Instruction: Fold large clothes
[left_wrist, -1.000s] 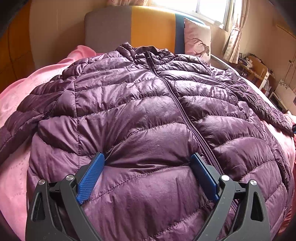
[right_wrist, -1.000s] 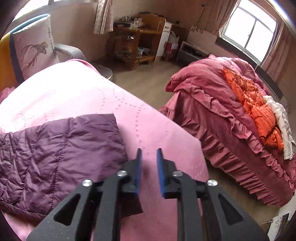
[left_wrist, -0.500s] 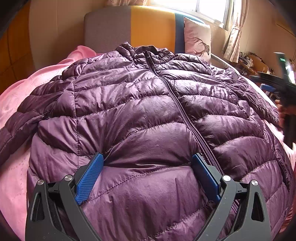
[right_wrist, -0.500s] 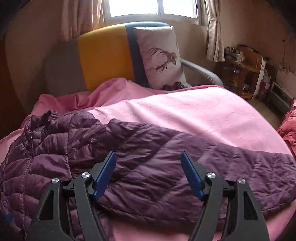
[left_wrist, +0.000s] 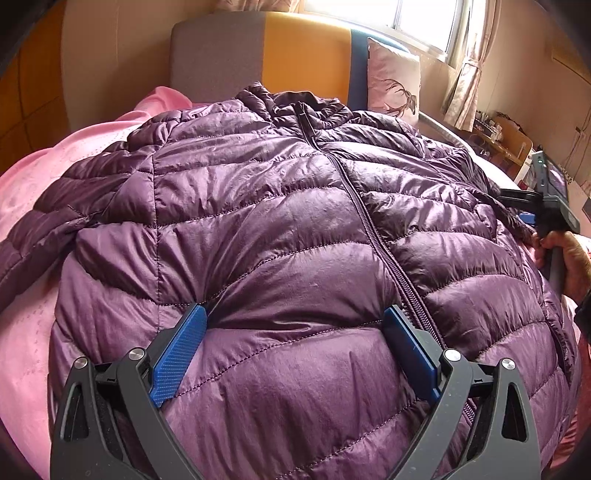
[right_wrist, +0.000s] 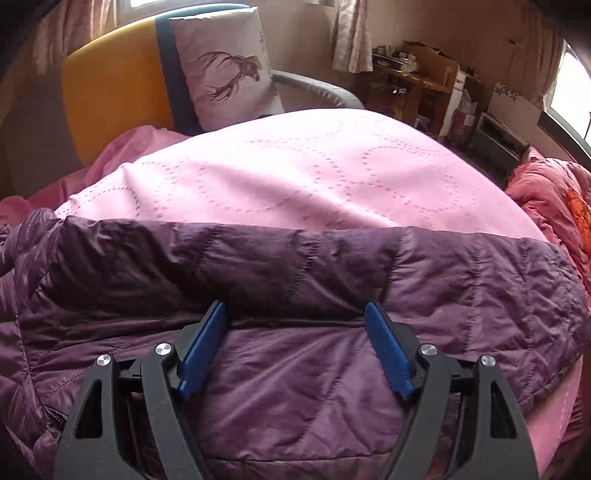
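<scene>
a: where's the purple down jacket (left_wrist: 280, 236)?

b: spread front-up on the pink bedspread (right_wrist: 295, 173), zipper (left_wrist: 369, 229) closed, collar at the far end from the left gripper (left_wrist: 295, 325). its hem runs under that gripper's frame, so the bottom edge is cut off. the sleeve (right_wrist: 332, 273) lies straight across, just ahead of the right gripper (right_wrist: 295, 321).

a: anything hard to read?

b: whether the blue pads (left_wrist: 181, 350) only dent the quilting or have pinched a fold; the puffed fabric bulges between them. the same goes for the right side.

a: the jaws?

b: both spread wide, pads pressed on the fabric, nothing clamped.

a: changed since a second ago?

b: the left one has barely moved. the right one was nearly closed beyond the cuff, facing the red bed (right_wrist: 554, 192); now it's wide over mid-sleeve, and it shows at the far right of the left view, in a hand (left_wrist: 569, 258).

a: the look?

b: glossy, crinkled, chevron-stitched. deer pillow (right_wrist: 225, 70) and yellow headboard (left_wrist: 306, 51) lie beyond.
</scene>
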